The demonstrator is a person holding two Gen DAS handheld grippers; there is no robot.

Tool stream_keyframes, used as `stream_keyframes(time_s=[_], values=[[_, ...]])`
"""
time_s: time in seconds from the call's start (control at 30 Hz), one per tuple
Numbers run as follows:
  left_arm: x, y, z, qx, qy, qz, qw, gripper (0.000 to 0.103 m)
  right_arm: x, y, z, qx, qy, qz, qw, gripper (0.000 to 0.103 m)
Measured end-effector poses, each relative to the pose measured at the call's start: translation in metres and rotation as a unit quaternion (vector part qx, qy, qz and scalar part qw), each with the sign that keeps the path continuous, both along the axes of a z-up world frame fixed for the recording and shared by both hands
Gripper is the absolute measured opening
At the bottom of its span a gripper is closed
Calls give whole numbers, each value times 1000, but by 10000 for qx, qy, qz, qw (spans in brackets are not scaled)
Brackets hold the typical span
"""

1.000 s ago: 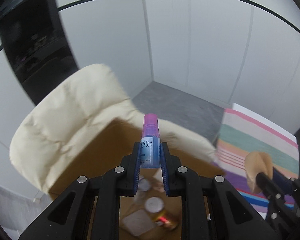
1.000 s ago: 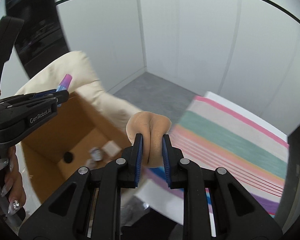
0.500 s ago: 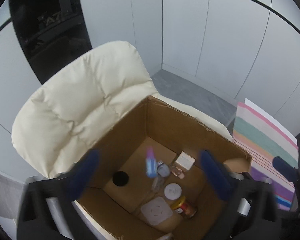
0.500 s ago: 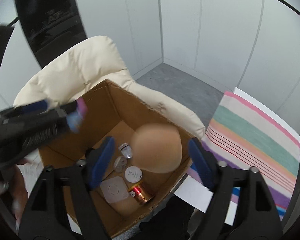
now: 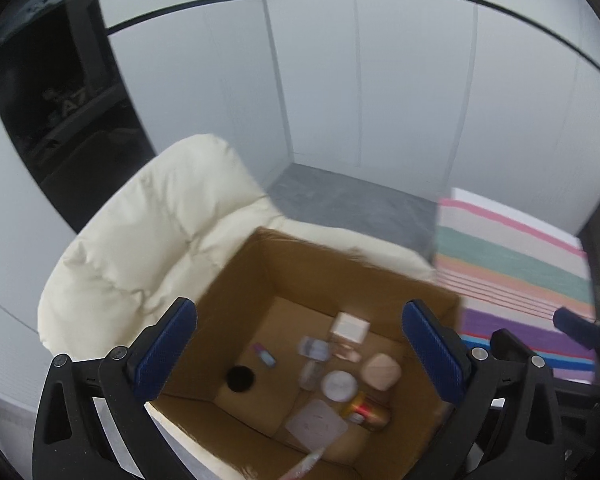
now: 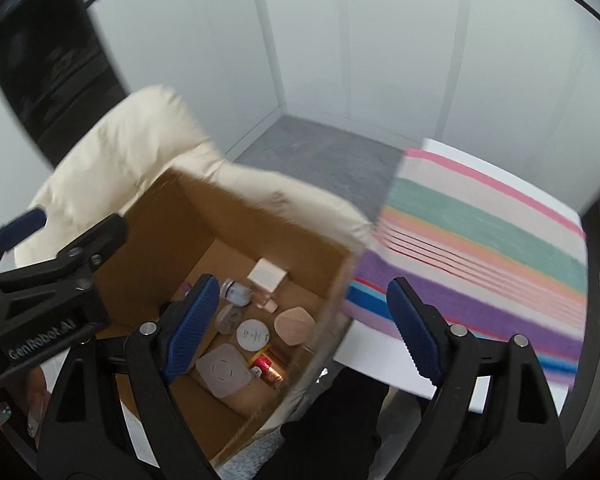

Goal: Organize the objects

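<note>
Left gripper spread wide, empty. Right gripper opening, nothing between. Spray bottle lies flat on cardboard box floor, long axis diagonal, pink cap toward upper left.

Black hand-held gripper, blue ribbed pads, silver screws, white lettering

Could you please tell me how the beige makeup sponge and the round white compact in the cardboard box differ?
The beige makeup sponge is tan and teardrop-shaped; the round white compact is white and a flat disc. The sponge lies nearer the box's right wall, the compact beside it toward the middle. Both rest loose on the floor of the cardboard box.
</note>
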State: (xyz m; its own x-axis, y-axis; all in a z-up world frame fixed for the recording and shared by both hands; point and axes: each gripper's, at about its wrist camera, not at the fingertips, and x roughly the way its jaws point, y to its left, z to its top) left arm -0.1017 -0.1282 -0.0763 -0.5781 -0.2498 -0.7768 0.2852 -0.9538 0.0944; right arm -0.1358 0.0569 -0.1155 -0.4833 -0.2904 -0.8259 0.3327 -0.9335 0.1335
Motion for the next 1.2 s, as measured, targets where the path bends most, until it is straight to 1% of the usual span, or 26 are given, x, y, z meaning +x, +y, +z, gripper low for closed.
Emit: stream_keyframes(time_s=[0.07, 0.13, 0.2, 0.23, 0.3, 0.33, 0.37, 0.43, 0.5, 0.57, 0.63, 0.7, 0.83, 0.97, 1.2], values=[[6, 9, 20, 105, -18, -176, 9998, 103, 10, 24, 16, -93, -101, -409, 9991, 88], [13, 23, 39, 183, -46, -465, 9987, 103, 20, 43, 30, -175, -262, -672, 9972, 88], [21, 42, 58, 360, -108, -918, 9951, 103, 35, 65, 49, -350, -239, -934, 9947, 88], [25, 52, 65, 338, -184, -1063, 9936, 103, 44, 76, 60, -366, -140, -1131, 9928, 88], [31, 75, 77, 50, -499, -1184, 9917, 103, 63, 92, 80, -350, 9, -1441, 9889, 88], [34, 85, 80, -145, -676, -1262, 9896, 103, 71, 99, 88, -345, -35, -1568, 9870, 88], [40, 96, 84, -326, -763, -1373, 9870, 103, 80, 105, 95, -343, -147, -1679, 9851, 88], [50, 109, 91, -461, -732, -1482, 9852, 103, 92, 113, 102, -371, -345, -1713, 9839, 88], [59, 117, 95, -315, -835, -1617, 9828, 103, 105, 122, 104, -356, -548, -1805, 9814, 88], [67, 120, 96, -174, -953, -1684, 9809, 102, 115, 124, 105, -179, -584, -1802, 9817, 88], [73, 121, 97, 21, -1001, -1791, 9787, 102, 123, 126, 107, -21, -534, -1841, 9814, 88], [77, 120, 99, 113, -1020, -1753, 9791, 102, 130, 130, 110, -32, -509, -1847, 9815, 88], [82, 120, 105, 27, -950, -1648, 9817, 102, 138, 130, 116, 26, -435, -1764, 9834, 88], [88, 121, 109, 152, -974, -1712, 9803, 102, 142, 127, 119, 145, -346, -1771, 9835, 88], [91, 125, 107, 99, -1025, -1802, 9782, 102, 143, 126, 121, 226, -294, -1776, 9834, 88]])
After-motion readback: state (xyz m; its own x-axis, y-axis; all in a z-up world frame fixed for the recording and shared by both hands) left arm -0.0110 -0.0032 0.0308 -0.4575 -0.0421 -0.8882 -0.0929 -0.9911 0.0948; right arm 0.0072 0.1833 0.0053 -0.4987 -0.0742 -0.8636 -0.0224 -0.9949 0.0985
